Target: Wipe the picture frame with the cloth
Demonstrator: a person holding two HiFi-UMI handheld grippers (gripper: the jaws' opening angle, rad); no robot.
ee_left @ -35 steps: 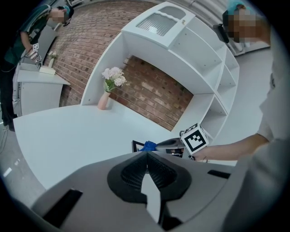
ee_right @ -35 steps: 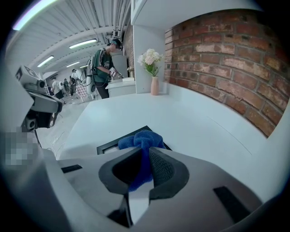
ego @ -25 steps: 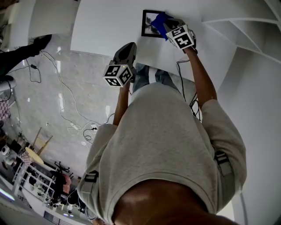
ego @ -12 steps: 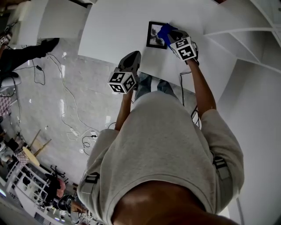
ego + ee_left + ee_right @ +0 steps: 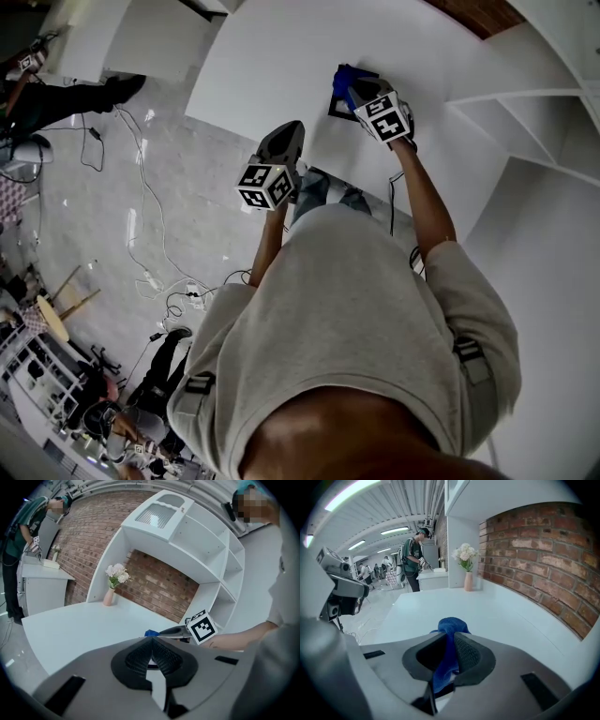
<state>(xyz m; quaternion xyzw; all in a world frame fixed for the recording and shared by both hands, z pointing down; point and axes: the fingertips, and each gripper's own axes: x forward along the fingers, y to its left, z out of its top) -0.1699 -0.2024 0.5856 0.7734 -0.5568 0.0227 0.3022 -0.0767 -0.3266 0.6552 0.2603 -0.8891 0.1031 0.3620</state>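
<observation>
On the white table lies the black picture frame, mostly hidden under the blue cloth. My right gripper is shut on the cloth and presses it onto the frame. The cloth bulges out past the right gripper. My left gripper hovers near the table's front edge, to the left of and nearer me than the frame. In the left gripper view, that gripper is shut with nothing held. Past it show the cloth and the right gripper's marker cube.
A pink vase of flowers stands at the table's far end by the brick wall. White shelves rise on the right. Cables trail on the floor at the left. Other people work at a counter beyond.
My right gripper has slid the cloth leftward across the frame, so it now covers much more of the picture. The left gripper has kept its place, shut.
</observation>
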